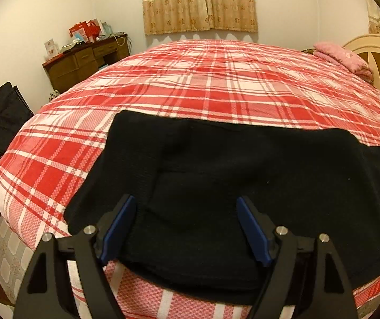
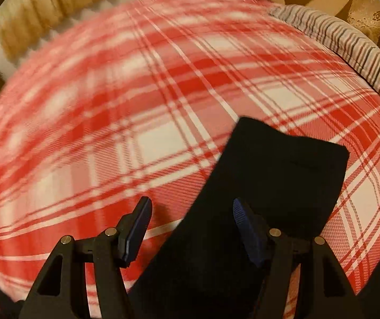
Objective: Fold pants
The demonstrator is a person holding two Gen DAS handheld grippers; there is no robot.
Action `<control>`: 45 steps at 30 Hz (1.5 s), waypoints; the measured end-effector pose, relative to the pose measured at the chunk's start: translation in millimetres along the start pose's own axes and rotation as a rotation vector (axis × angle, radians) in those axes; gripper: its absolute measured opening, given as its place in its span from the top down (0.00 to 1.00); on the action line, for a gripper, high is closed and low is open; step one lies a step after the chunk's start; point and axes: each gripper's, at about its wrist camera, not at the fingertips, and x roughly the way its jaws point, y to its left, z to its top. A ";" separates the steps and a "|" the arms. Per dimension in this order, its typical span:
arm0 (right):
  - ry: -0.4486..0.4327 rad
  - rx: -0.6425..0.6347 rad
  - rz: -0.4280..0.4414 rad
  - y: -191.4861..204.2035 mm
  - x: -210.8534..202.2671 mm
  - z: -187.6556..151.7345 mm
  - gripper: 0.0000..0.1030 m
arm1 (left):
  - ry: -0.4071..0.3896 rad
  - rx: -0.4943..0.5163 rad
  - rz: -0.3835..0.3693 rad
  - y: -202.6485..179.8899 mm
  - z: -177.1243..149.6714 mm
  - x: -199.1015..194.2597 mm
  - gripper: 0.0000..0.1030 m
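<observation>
The left gripper (image 1: 186, 207) hovers with jaws spread wide and nothing clamped, the black pants (image 1: 243, 180) lying flat beneath on the red plaid bedspread (image 1: 190, 79), a wooden desk (image 1: 83, 63) off at ten o'clock. The right gripper (image 2: 191, 212) is also parted and empty; a pants leg runs out toward one o'clock.

Plaid bed (image 1: 190, 79), curtained window (image 1: 199, 1), wooden desk (image 1: 83, 61)
</observation>
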 end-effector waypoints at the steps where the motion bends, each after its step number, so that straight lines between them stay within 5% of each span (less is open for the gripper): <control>1: 0.003 -0.001 -0.013 0.6 1.0 0.1 0.37 | 0.002 0.003 0.003 -0.9 0.2 0.3 0.19; 2: 0.004 0.000 -0.024 0.4 0.0 -1.1 0.38 | 0.003 0.003 0.005 -1.4 0.5 0.2 0.19; 4: 0.007 -0.009 -0.071 -1.6 -3.0 -2.8 0.55 | 0.004 -0.003 0.004 -0.7 0.6 0.0 0.19; 6: 0.010 0.032 -0.034 -17.1 -11.1 -4.6 0.87 | 0.005 -0.007 -0.003 0.7 0.4 -0.7 0.19; 7: 0.010 0.061 0.005 -25.7 -15.7 -5.3 0.94 | 0.005 -0.009 -0.007 1.3 0.3 -1.2 0.19; 12: -0.166 0.132 0.296 -80.5 -88.2 -28.4 0.94 | 0.009 -0.019 -0.022 3.8 1.2 -2.2 0.19; 18: -0.373 0.218 0.522 -162.8 -181.6 -121.3 0.94 | 0.014 -0.044 -0.022 3.5 3.4 -1.6 0.18; 24: -0.339 0.368 0.558 -237.9 -155.3 -212.1 0.94 | 0.020 -0.064 -0.034 4.9 6.6 -0.5 0.16; 30: -0.257 0.519 0.642 -281.5 -119.1 -248.9 0.88 | 0.028 -0.027 -0.001 -2.6 6.4 1.8 0.14; 34: -0.347 0.687 0.575 -323.5 -129.5 -259.5 0.74 | 0.028 0.001 0.015 -5.8 6.1 3.1 0.13; 36: -0.433 0.654 0.490 -326.5 -150.7 -257.8 0.52 | 0.028 0.009 0.023 -7.1 6.3 2.4 0.13; 38: -0.494 0.582 0.459 -319.2 -166.6 -251.6 0.44 | 0.032 0.007 0.030 -8.1 7.5 0.7 0.13; 45: -0.514 0.350 0.282 -284.9 -172.7 -207.7 0.44 | 0.016 -0.034 0.019 -8.5 14.5 -16.9 0.13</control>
